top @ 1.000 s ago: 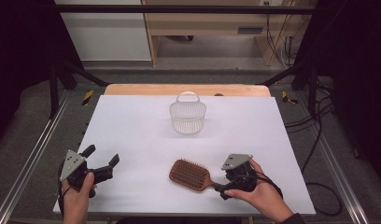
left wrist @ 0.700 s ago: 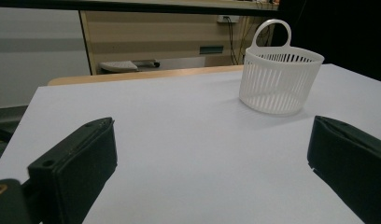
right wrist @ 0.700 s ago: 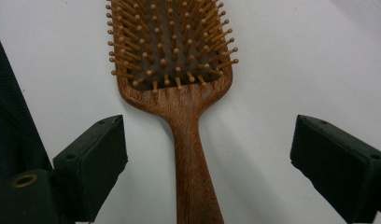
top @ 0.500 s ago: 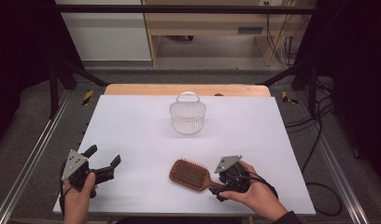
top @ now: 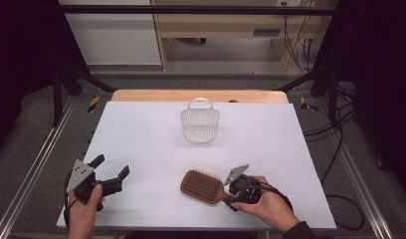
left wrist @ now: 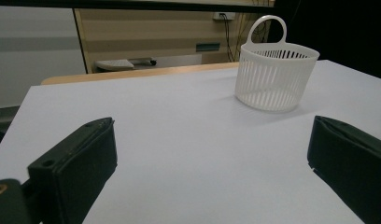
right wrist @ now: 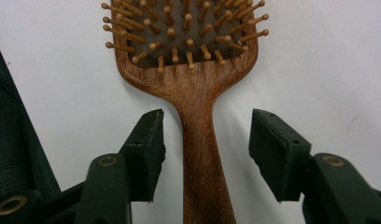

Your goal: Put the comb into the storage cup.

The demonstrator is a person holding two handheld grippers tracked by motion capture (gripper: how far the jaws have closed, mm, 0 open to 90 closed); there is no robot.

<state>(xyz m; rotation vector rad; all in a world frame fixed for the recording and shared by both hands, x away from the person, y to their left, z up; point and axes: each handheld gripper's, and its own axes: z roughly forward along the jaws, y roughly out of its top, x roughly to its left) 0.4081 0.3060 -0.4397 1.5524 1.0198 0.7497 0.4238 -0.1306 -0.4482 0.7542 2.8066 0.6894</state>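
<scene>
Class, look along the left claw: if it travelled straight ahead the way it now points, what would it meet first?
Probably the white slotted basket, though it stands somewhat right of the left claw's centre line. Bare white table lies between; depth is uncertain, so the claw might pass beside it.

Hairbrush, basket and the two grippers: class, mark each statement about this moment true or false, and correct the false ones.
1. The hairbrush lies bristles up on the white table. True.
2. The right gripper already clamps the brush handle. False: its jaws have just been closing with the handle between them, but a gap shows on each side.
3. The white basket is lying on its side. False: it stands upright, opening upward.
4. The left gripper holds nothing, jaws wide apart. True.
5. The brush is inside the basket. False: it lies on the table nearer the person, apart from the basket.
</scene>
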